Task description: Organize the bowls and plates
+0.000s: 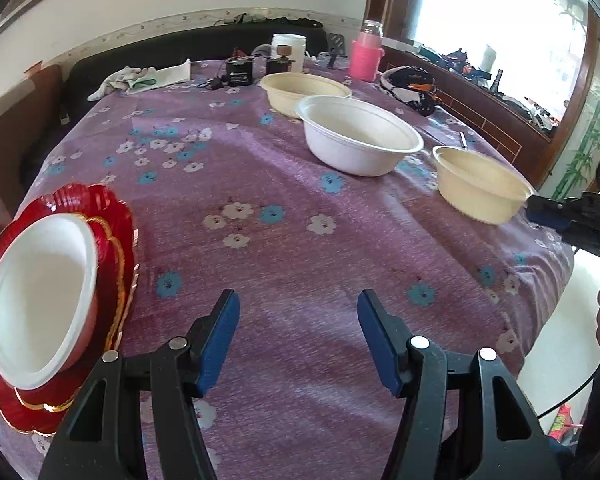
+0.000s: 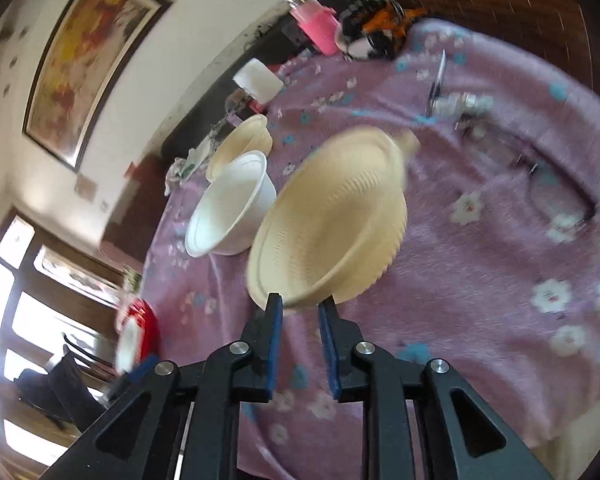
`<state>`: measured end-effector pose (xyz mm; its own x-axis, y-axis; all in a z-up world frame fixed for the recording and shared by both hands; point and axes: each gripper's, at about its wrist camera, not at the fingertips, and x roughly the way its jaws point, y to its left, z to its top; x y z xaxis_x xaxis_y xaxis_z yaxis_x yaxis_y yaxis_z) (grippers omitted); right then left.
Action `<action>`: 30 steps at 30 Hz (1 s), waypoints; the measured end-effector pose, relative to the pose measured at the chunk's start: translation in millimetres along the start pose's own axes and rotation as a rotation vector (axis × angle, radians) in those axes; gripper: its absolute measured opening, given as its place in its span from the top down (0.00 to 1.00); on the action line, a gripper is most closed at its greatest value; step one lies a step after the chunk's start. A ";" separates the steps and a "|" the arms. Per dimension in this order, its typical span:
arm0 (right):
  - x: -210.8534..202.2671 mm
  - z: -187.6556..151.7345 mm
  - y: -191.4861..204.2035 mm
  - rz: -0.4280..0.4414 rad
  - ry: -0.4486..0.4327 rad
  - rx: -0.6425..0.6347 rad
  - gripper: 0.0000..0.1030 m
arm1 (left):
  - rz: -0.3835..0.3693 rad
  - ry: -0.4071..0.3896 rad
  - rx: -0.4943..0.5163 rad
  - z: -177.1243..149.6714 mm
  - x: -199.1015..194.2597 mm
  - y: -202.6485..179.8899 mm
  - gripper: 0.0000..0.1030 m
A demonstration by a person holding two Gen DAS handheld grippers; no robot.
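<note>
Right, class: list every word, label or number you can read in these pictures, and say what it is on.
"DAS": on the right gripper, on its body, cut off at the frame edge.
Label on the black box: too small to read.
Embossed marks inside the held bowl: blurred.

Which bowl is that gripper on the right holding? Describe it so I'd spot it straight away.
Start at the purple flowered tablecloth and find its right edge. There the right gripper pinches the rim of a cream ribbed bowl, tilted. The white bowl beside it is smooth, and the other cream bowl sits farther back, untouched.
</note>
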<state>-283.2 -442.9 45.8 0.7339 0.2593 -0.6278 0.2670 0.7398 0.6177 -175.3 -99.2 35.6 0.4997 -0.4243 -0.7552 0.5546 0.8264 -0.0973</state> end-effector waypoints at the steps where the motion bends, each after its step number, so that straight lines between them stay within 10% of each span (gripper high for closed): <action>1: -6.3 0.6 1.4 -0.006 -0.013 -0.024 0.79 | -0.003 0.002 0.005 1.6 0.7 -2.5 0.41; 7: -96.5 -6.8 40.1 -0.099 -0.395 -0.326 0.76 | -0.014 0.003 0.043 8.4 4.6 -22.1 0.41; 10: -122.7 -20.7 56.6 -0.206 -0.583 -0.434 0.01 | -0.021 0.013 0.058 8.5 8.4 -30.2 0.41; 27: -115.7 -27.3 44.5 -0.300 -0.546 -0.496 0.01 | -0.021 0.022 0.089 6.2 7.2 -44.5 0.41; 30: -98.0 -29.5 39.5 -0.287 -0.490 -0.498 0.16 | -0.014 0.024 0.094 6.9 8.0 -44.9 0.41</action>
<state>-363.0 -420.8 117.7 0.9028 -0.2060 -0.3776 0.2615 0.9599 0.1016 -191.6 -142.3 38.4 0.4760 -0.4258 -0.7695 0.6223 0.7813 -0.0474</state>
